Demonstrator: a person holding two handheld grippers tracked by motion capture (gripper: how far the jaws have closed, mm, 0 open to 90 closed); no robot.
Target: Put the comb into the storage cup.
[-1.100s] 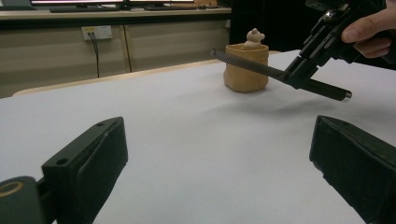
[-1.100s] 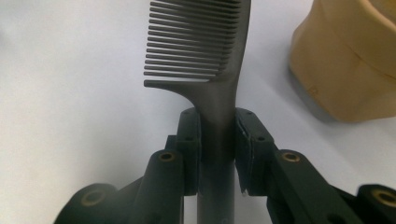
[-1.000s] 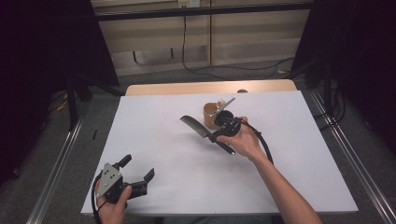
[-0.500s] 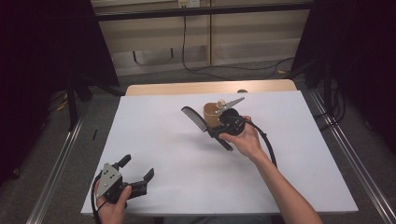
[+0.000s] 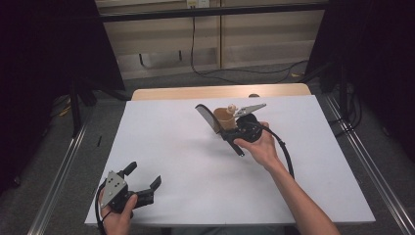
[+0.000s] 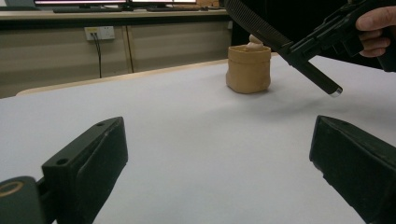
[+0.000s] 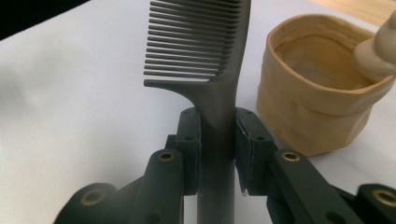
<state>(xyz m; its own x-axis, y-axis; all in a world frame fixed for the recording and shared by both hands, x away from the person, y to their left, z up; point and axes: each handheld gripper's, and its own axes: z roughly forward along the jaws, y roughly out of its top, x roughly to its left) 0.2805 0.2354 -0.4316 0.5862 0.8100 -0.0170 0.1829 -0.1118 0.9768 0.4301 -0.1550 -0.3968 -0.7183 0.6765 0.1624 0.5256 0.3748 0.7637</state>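
A: What could go wrong from here?

B: The comb (image 7: 212, 60), clamped at its handle by the right gripper (image 7: 218, 140) and held in the air just beside the tan pouch (image 7: 322, 93), could be caught on the soft rim; the pouch might be tipped on the counter (image 5: 186, 147).

A: How is the comb described?

B: Dark grey plastic, fine straight teeth, a long handle. The left gripper (image 5: 142, 183) is kept apart, nothing between its jaws, well away.
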